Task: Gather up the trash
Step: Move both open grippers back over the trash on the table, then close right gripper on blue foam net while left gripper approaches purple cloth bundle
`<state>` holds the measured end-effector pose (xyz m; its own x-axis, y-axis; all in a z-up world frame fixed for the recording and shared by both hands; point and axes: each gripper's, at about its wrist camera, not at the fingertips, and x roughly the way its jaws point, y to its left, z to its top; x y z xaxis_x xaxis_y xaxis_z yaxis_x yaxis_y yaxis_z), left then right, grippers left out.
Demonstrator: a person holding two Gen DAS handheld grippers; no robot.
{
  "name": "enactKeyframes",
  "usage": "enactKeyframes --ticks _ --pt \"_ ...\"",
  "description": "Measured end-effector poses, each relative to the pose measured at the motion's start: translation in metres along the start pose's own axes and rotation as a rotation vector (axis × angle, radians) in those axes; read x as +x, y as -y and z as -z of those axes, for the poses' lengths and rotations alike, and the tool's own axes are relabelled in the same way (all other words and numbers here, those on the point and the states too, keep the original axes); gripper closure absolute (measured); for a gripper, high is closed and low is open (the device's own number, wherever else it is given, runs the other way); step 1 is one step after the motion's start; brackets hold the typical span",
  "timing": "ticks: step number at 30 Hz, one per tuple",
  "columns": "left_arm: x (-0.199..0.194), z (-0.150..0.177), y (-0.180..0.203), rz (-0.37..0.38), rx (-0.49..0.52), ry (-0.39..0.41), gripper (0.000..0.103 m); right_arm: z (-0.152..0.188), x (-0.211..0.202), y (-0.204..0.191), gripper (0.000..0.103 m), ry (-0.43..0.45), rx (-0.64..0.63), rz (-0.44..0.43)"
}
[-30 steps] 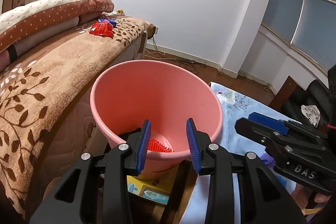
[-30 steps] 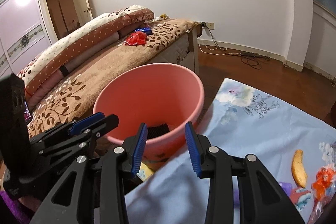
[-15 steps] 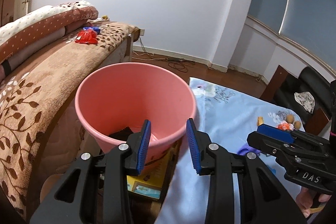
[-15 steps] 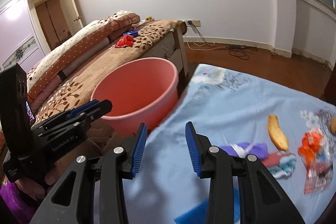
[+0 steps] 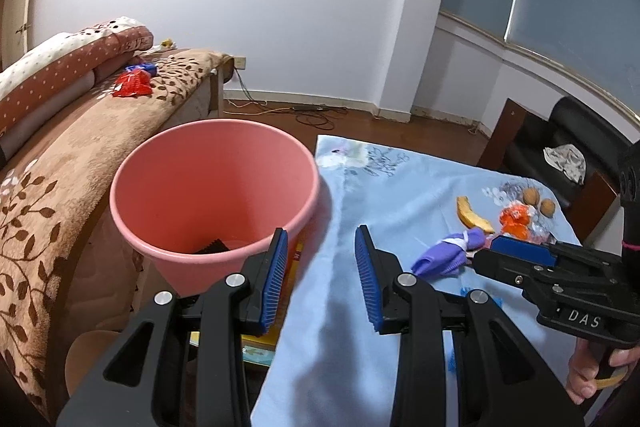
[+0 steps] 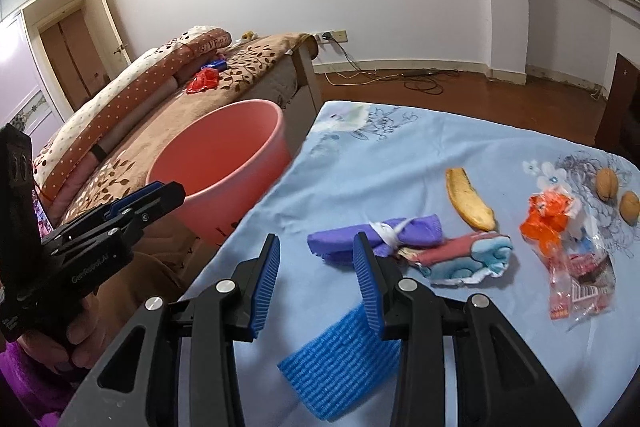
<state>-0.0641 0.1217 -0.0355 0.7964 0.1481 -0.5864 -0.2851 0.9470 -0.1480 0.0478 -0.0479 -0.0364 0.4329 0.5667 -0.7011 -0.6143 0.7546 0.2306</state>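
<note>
From your left wrist camera, your left gripper point(image 5: 321, 273) is spread wide and holds nothing. It hangs over the edge of the bench point(image 5: 352, 339), which wears a light blue cloth. The pink bucket point(image 5: 216, 187) sits at 11 o'clock, just beside the bench. Something small and dark lies at its bottom; you cannot tell what it is. Out at 2 o'clock lie a banana peel point(image 5: 472, 217), a purple cloth roll point(image 5: 448, 255), an orange wrapper point(image 5: 516, 219) and two walnuts point(image 5: 538, 201). Your right gripper point(image 5: 520, 251) pokes in from 3 o'clock, near the purple roll.

From your right wrist camera, your right gripper point(image 6: 316, 279) is spread open too, with nothing between its pads. A blue sponge cloth point(image 6: 340, 363) lies on the bench right under it. The purple cloth roll point(image 6: 376, 233) is just past the right pad, touching a red and blue rolled cloth point(image 6: 468, 257). The banana peel point(image 6: 468, 199) is at 1 o'clock. The orange wrapper point(image 6: 548, 219) rests on a clear bag point(image 6: 580, 283) at 2 o'clock, with the walnuts point(image 6: 618, 193) beyond. The pink bucket point(image 6: 224, 163) is at 10 o'clock, and your left gripper point(image 6: 152, 197) shows beside it. The bed point(image 6: 160, 99) stands behind the bucket.
</note>
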Motion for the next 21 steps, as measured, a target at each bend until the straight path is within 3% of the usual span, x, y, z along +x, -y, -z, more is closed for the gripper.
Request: enactKeyframes --ticks 21 --pt "0.003 0.019 0.047 0.078 0.147 -0.057 0.068 0.034 -0.022 0.032 0.066 -0.025 0.021 0.076"
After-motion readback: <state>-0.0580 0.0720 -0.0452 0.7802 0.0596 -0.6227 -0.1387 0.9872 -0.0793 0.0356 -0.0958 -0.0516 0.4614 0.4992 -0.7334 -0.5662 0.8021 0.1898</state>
